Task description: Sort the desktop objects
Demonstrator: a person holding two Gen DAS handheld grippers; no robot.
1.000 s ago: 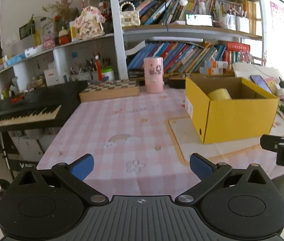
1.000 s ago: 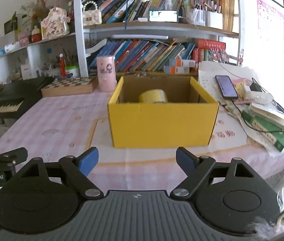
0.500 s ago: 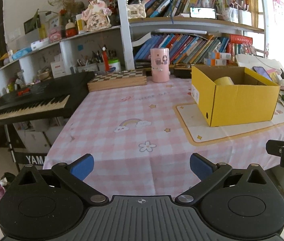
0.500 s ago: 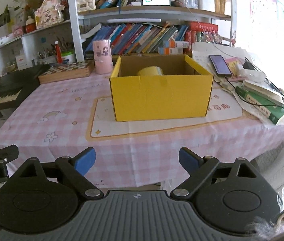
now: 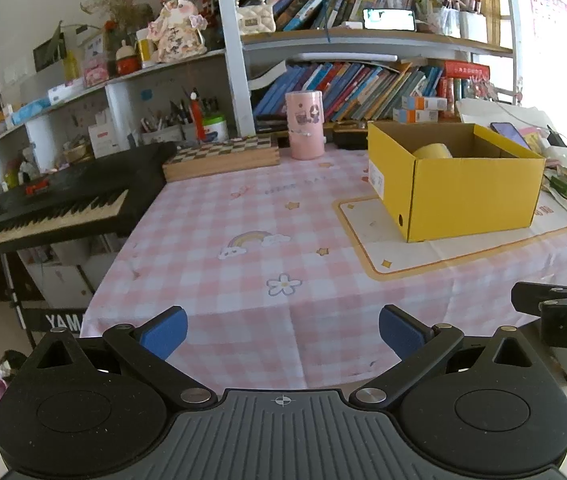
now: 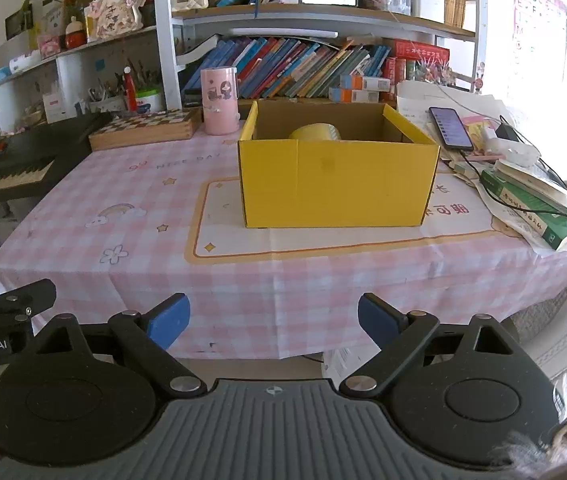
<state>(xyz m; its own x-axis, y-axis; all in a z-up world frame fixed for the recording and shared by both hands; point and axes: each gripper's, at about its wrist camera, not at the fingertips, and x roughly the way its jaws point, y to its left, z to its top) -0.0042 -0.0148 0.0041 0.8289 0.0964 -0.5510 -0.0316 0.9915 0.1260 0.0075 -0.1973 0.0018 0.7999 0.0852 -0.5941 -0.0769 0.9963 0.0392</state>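
Observation:
A yellow cardboard box [image 6: 337, 182] stands on a cream mat on the pink checked tablecloth; it also shows in the left wrist view [image 5: 471, 192]. A yellow tape roll [image 6: 315, 132] lies inside it, also seen in the left wrist view [image 5: 431, 150]. My left gripper [image 5: 283, 332] is open and empty, held off the table's front edge. My right gripper [image 6: 273, 322] is open and empty, also in front of the table edge, facing the box.
A pink cup [image 6: 219, 100] and a wooden chessboard box [image 6: 143, 128] stand at the back. A keyboard piano [image 5: 47, 208] is at the left. A phone [image 6: 449, 128], cables and a stack of books [image 6: 535, 204] lie at the right. Bookshelves rise behind.
Both grippers have drawn back from the table toward its front edge; the box and table look farther away. Both stayed open and empty.

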